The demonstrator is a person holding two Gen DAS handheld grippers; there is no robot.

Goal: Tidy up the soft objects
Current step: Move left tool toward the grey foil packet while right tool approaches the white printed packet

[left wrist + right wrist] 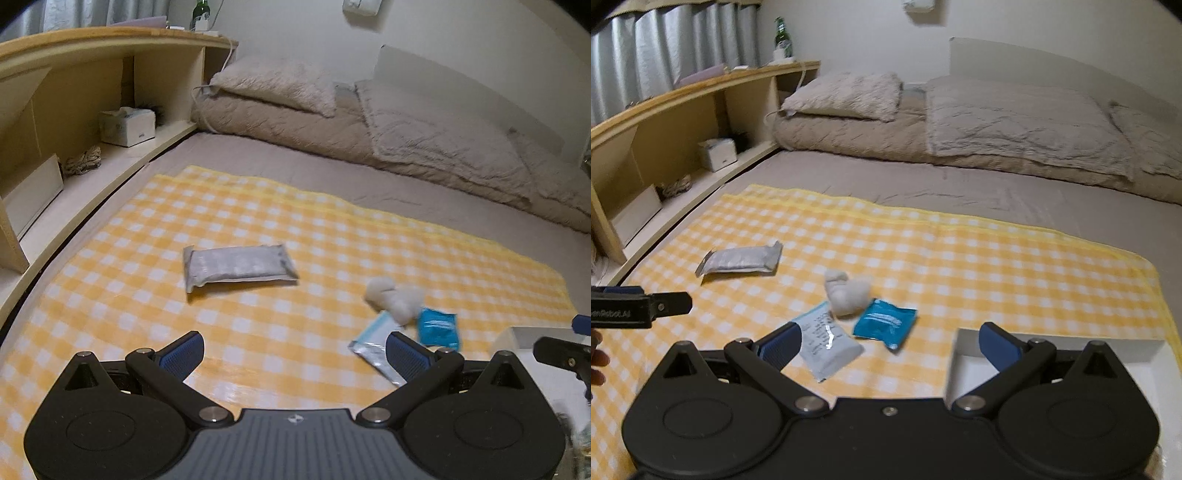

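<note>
Barely begun, by the look of it: white box [964,354] at 3 o'clock of the right view seemingly empty, all four soft things loose on the yellow checked cloth [960,258]. Grey pack [740,261] alone at 10 o'clock; cotton wad [846,291], teal pouch [886,323] and pale sachet [827,339] clustered near centre. Left gripper [295,354] and right gripper [890,343] both spread wide, holding nothing.

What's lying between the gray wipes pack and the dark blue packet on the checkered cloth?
In the right wrist view, a white fluffy wad lies between the gray wipes pack and the dark blue packet, nearly touching the latter; the rest is bare checkered cloth.
</note>
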